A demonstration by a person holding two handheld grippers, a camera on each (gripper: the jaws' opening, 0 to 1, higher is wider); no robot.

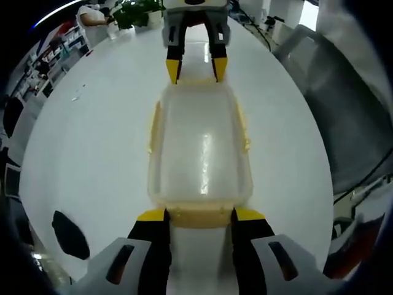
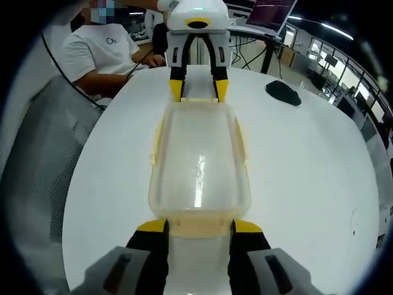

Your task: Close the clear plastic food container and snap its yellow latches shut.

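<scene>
fingers [image 1: 150, 215]: both grippers' spread, flanking end latches | container [image 1: 199, 153]: clear glossy rounded rectangle, lid on

Container [image 2: 199, 169]: clear, lid on, on white table [image 2: 307, 178].
Right gripper [image 2: 199, 226]: jaws apart at the near yellow latch [image 2: 199, 226].
Left gripper [image 2: 198, 89]: at the far end.
Mouse [image 2: 283, 92]: black, apart.

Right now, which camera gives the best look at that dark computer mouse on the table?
The right gripper view: the mouse lies whole and unobstructed on the white table. In the left gripper view the mouse sits near the picture's edge, stretched by the lens.
</scene>
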